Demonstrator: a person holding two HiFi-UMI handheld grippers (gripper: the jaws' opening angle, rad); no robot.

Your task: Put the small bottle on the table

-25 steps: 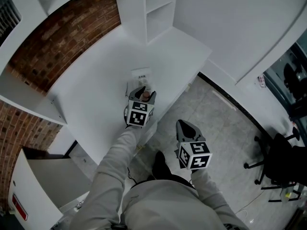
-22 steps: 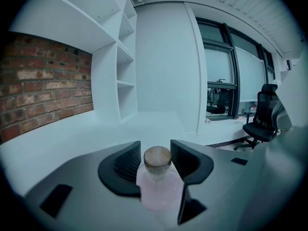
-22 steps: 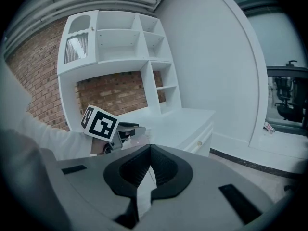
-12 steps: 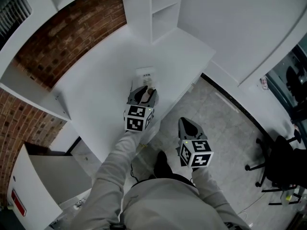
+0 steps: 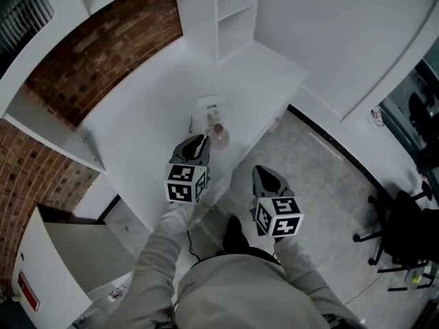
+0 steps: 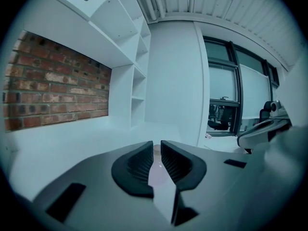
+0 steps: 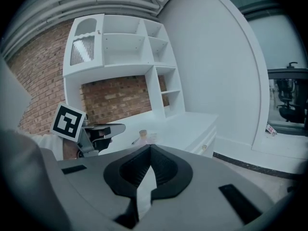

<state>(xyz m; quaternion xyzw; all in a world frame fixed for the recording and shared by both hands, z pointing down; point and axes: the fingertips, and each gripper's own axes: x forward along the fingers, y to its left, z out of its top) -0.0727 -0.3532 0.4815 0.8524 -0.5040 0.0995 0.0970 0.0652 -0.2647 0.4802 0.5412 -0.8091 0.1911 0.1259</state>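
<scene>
The small bottle [image 5: 219,135], pinkish with a tan cap, stands upright on the white table [image 5: 137,129] near its front edge. My left gripper [image 5: 200,141] hangs just short of it and apart from it. Its jaws have just been closing to a narrow gap with nothing pressed between them. In the left gripper view the left gripper [image 6: 157,147] shows that gap, with the bottle [image 6: 156,165] faintly visible beyond it. My right gripper [image 5: 265,179] is held over the floor, shut and empty. The right gripper view shows the right gripper [image 7: 150,152], the bottle [image 7: 143,135] and the left gripper [image 7: 114,127] beside it.
A white square plate [image 5: 210,105] lies on the table just behind the bottle. A white shelf unit [image 5: 232,12] rises at the back, with a brick wall [image 5: 103,43] to its left. An office chair [image 5: 401,233] stands on the floor at the right.
The left gripper let go of the bottle and drew back toward me, with its jaws narrowing. The bottle stays standing on the table. The right gripper has not moved.
</scene>
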